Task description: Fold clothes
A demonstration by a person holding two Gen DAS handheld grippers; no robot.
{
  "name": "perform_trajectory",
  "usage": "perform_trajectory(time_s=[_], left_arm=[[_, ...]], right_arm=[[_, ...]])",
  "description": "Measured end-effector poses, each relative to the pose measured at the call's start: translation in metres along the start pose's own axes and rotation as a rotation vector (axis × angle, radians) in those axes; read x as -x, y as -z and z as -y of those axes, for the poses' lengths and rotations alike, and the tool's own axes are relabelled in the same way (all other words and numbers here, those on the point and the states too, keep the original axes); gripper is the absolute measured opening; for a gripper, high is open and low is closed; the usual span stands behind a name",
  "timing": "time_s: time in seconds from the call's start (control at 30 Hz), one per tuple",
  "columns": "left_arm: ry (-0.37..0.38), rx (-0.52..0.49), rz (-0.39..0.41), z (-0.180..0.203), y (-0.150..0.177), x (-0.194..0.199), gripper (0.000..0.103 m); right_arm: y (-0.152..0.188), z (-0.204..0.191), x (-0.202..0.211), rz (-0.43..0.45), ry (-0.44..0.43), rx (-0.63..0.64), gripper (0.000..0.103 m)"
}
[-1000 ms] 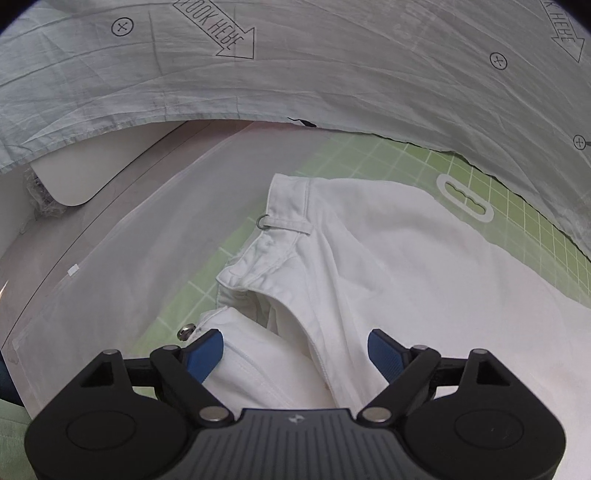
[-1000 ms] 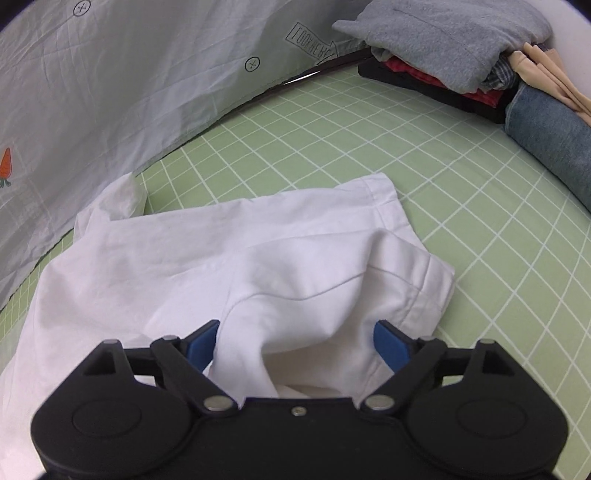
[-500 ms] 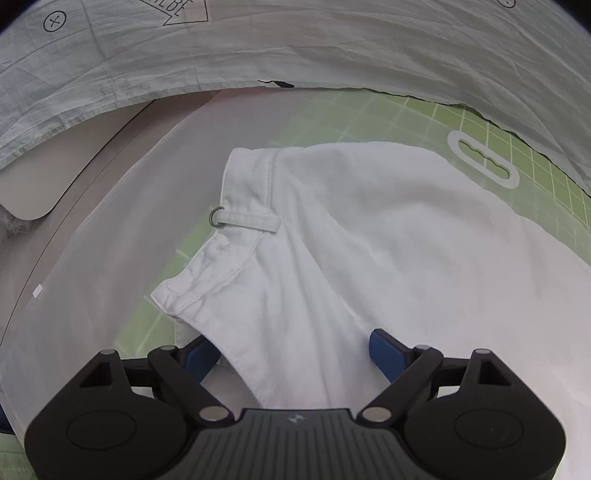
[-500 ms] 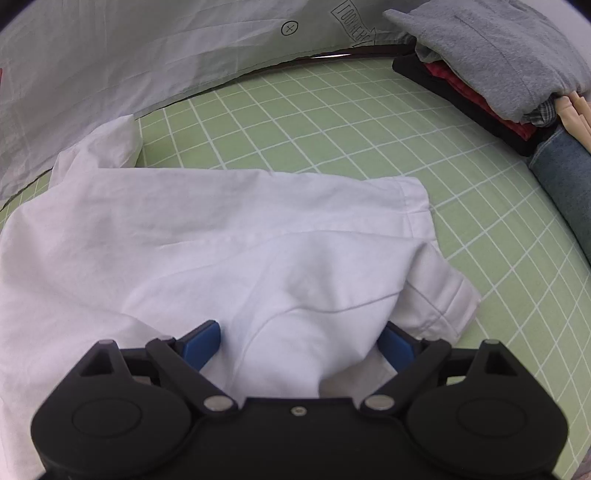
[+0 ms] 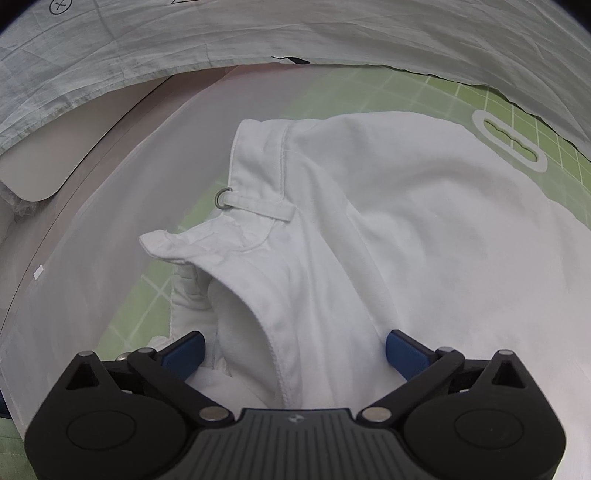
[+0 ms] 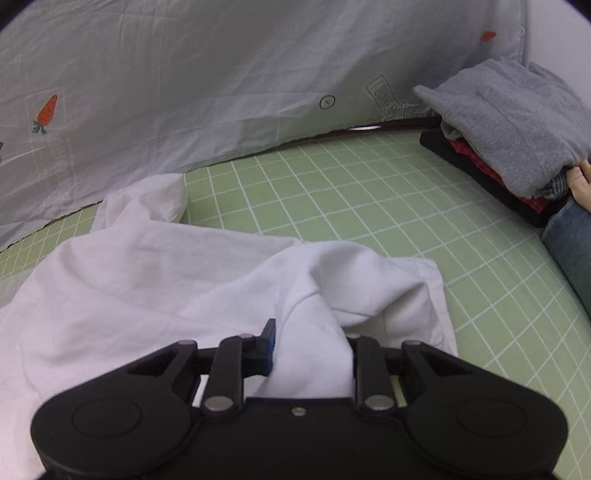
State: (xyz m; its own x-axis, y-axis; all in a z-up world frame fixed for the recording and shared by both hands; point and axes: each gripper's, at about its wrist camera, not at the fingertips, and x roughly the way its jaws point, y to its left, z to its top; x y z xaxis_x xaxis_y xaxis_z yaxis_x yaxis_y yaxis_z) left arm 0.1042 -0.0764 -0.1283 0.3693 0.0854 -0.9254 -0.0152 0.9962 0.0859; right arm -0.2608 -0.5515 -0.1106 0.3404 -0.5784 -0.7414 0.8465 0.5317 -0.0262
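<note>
Both views are fisheyes riding on the handheld grippers, each looking forward along its own fingers, so the black gripper body fills the bottom of each frame. The left wrist camera sits low and really close over the white garment, facing toward the pale printed sheet hanging at the back, with the table edge curving off to its left. The right wrist camera is just as close, tilted across the green grid mat toward that same sheet, catching a stack of folded clothes far right. Shared between them: the garment, the mat and the sheet.
</note>
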Motion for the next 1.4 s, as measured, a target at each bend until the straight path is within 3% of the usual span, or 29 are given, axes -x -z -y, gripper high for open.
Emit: perform_trajectory(time_s=[0.23, 0.33, 0.47, 0.5, 0.53, 0.57, 0.63, 0.73, 0.8, 0.93, 1.1, 1.23, 1.4], left_arm=[[0.051, 0.045, -0.003, -0.011, 0.000, -0.004, 0.103], [0.052, 0.053, 0.015, -0.013, 0.002, -0.003, 0.103], [0.045, 0.069, 0.049, -0.015, 0.008, 0.001, 0.103], [0.044, 0.071, 0.055, -0.015, 0.008, 0.001, 0.103], [0.043, 0.073, 0.060, -0.015, 0.009, 0.001, 0.103], [0.042, 0.075, 0.066, -0.015, 0.010, 0.001, 0.103], [0.041, 0.079, 0.077, -0.015, 0.012, 0.001, 0.103], [0.038, 0.084, 0.085, -0.015, 0.013, 0.001, 0.103], [0.037, 0.088, 0.090, -0.014, 0.013, 0.000, 0.103], [0.027, 0.105, 0.099, -0.013, 0.014, -0.001, 0.103], [0.020, 0.118, 0.095, -0.011, 0.013, -0.001, 0.103], [0.020, 0.119, 0.093, -0.011, 0.013, -0.001, 0.103], [0.018, 0.122, 0.103, -0.011, 0.016, -0.001, 0.103]], right_arm=[[-0.089, -0.052, 0.053, 0.351, -0.110, 0.172, 0.015], [-0.128, -0.087, 0.075, 0.523, -0.196, 0.258, 0.015], [-0.151, -0.132, 0.060, 0.623, -0.302, 0.347, 0.016], [-0.153, -0.146, 0.043, 0.594, -0.297, 0.395, 0.019], [-0.153, -0.159, 0.024, 0.537, -0.277, 0.432, 0.029], [-0.151, -0.168, 0.002, 0.453, -0.255, 0.444, 0.035], [-0.142, -0.169, -0.038, 0.274, -0.244, 0.374, 0.039], [-0.116, -0.144, -0.058, 0.158, -0.252, 0.202, 0.048], [-0.093, -0.124, -0.056, 0.141, -0.223, 0.127, 0.056], [-0.047, -0.086, -0.050, 0.045, -0.202, -0.003, 0.057], [0.002, -0.081, -0.057, -0.098, -0.308, -0.066, 0.054], [0.013, -0.100, -0.061, -0.137, -0.400, -0.095, 0.055], [0.005, -0.121, -0.074, -0.156, -0.428, -0.099, 0.059]])
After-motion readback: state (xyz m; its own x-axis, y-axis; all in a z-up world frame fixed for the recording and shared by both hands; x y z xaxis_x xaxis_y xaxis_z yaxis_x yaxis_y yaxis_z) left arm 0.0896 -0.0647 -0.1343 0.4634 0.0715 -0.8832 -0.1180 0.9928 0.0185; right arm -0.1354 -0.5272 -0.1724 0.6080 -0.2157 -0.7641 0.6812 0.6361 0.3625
